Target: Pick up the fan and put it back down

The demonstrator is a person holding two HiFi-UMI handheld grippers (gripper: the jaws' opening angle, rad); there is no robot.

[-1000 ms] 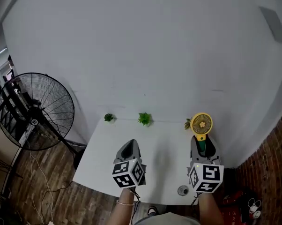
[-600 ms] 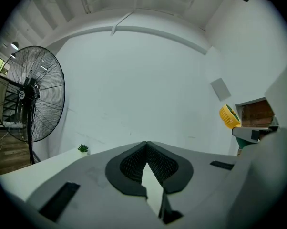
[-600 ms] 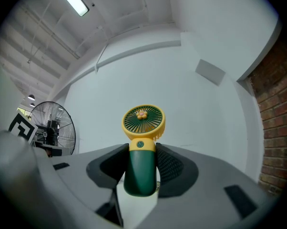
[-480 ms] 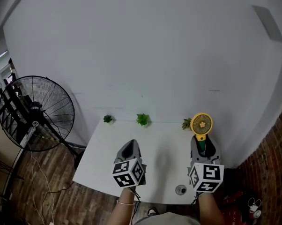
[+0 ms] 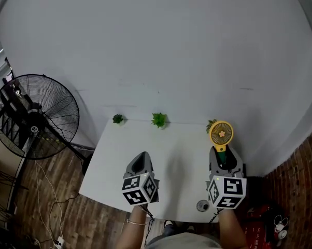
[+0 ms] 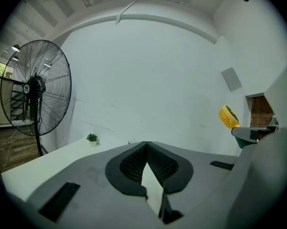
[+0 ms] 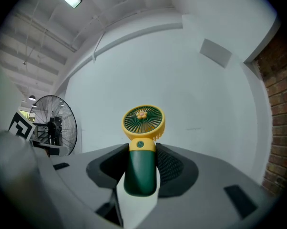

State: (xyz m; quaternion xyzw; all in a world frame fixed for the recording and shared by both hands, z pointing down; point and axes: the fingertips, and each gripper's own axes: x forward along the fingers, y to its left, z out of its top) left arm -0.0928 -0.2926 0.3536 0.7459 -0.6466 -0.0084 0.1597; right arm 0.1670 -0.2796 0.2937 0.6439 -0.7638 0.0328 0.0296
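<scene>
Fan (image 7: 142, 147) lengthwise between jaws, head outward

- I read the fan (image 7: 142, 142) as smooth plastic with a soft sheen.
- Left tongs (image 6: 146, 144) and right tongs (image 5: 222, 153): matt grey plastic, with ribbed black pads (image 6: 131, 163).
- Counter (image 5: 125, 160): smooth, matt white.
- Floor (image 5: 42, 211): wood planks.
- Pedestal fan (image 5: 37, 115): black metal wire.
- Brick wall (image 5: 301, 180): rough.

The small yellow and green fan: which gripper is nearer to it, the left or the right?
Right. The right gripper is shut on the fan at its green handle. The left gripper, shut and empty, is apart from the fan, off to its left above the table.
</scene>
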